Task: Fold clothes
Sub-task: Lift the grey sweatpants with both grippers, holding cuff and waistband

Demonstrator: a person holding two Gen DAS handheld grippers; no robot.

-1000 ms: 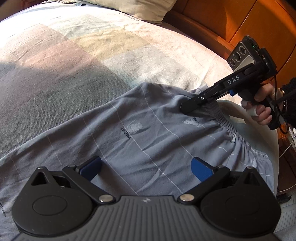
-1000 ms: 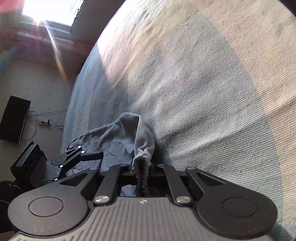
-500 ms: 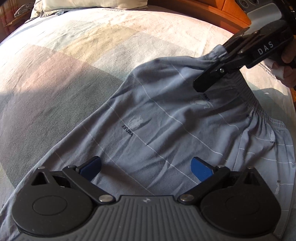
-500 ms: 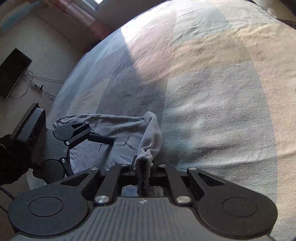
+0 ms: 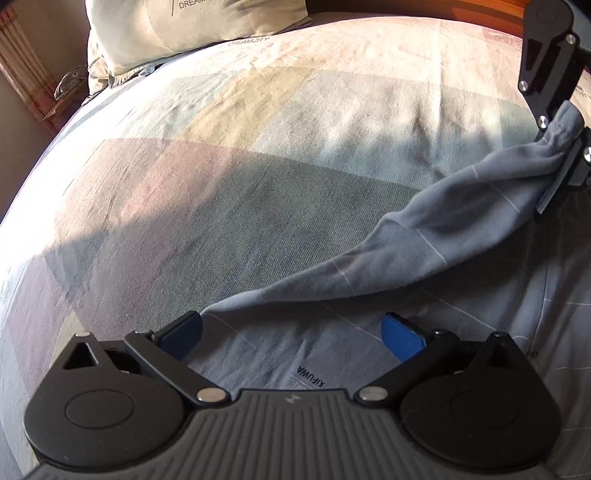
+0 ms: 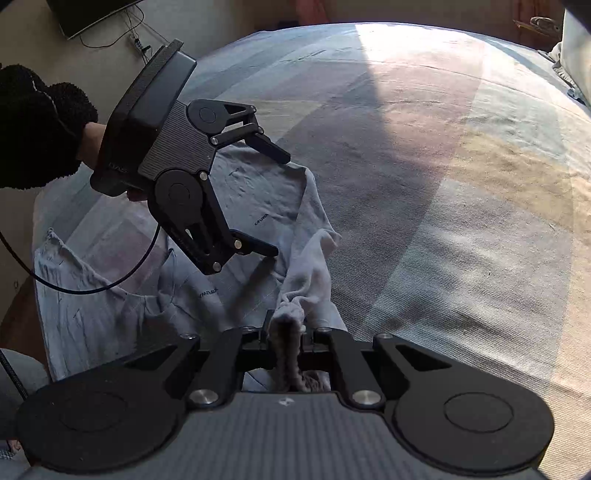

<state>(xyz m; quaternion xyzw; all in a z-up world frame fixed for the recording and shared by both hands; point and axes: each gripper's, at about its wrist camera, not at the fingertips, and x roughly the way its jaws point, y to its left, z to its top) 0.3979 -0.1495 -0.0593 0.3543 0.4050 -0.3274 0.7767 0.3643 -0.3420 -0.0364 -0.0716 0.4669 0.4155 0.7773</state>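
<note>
The grey-blue shorts (image 5: 436,236) lie near the edge of the bed (image 5: 221,166), most of the fabric flat on the striped cover, with one bunched corner raised off it. You hold that corner in your right gripper (image 6: 286,334): its jaws are pressed together on a thick wad of cloth, and from there the garment hangs back down to the bed in a loose, twisted fold. In the left wrist view the lifted part stretches as a drawn-out ridge from the far right of the picture down toward the left gripper's own fingers.

Your left gripper (image 5: 291,332) hovers over the flat part of the shorts with its blue-padded jaws spread wide and nothing between them; whether its tips touch the fabric cannot be told. The printed lettering on the cloth sits just in front of it.

A black fleece sleeve (image 6: 40,125) covers your left arm. A pale pillow (image 5: 192,22) rests at the head of the bed.
</note>
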